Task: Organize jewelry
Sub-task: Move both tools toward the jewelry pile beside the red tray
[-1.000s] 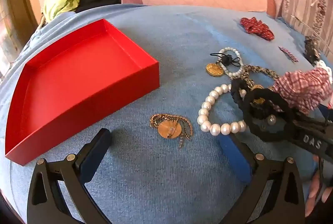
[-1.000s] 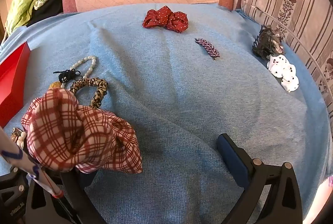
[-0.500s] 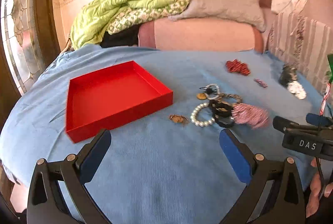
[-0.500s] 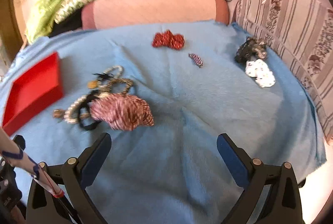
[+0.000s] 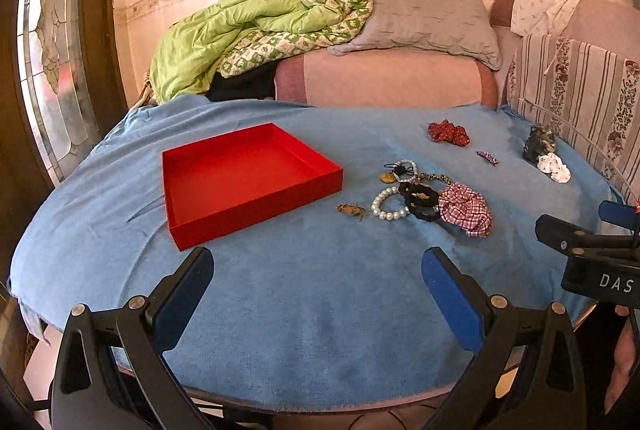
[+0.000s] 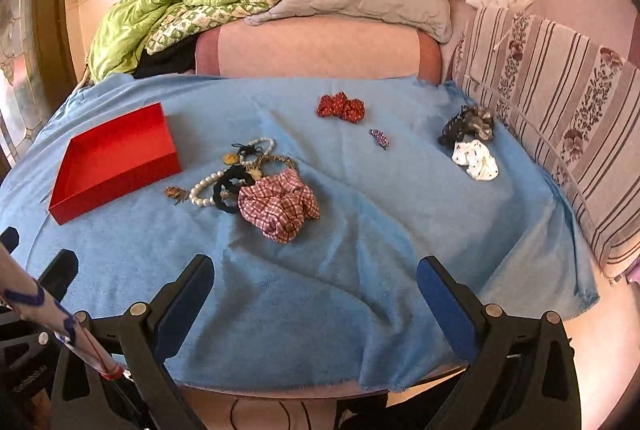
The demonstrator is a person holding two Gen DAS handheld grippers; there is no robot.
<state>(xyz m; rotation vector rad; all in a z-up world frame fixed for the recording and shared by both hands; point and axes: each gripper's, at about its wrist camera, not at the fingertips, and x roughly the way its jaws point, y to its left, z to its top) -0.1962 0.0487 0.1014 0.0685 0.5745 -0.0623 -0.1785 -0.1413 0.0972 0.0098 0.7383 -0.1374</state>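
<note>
Both grippers are hovering at the near edge of the blue cloth-covered table [image 5: 304,310], pointing forward. The left gripper [image 5: 316,284] is standing wide open, holding nothing. The right gripper [image 6: 314,284] is likewise spread wide and empty. The white pearl bracelet [image 5: 386,206] is lying among the jewelry cluster, just right of the shallow red cardboard box [image 5: 240,182], beside the red plaid fabric scrunchie [image 6: 280,208].
</note>
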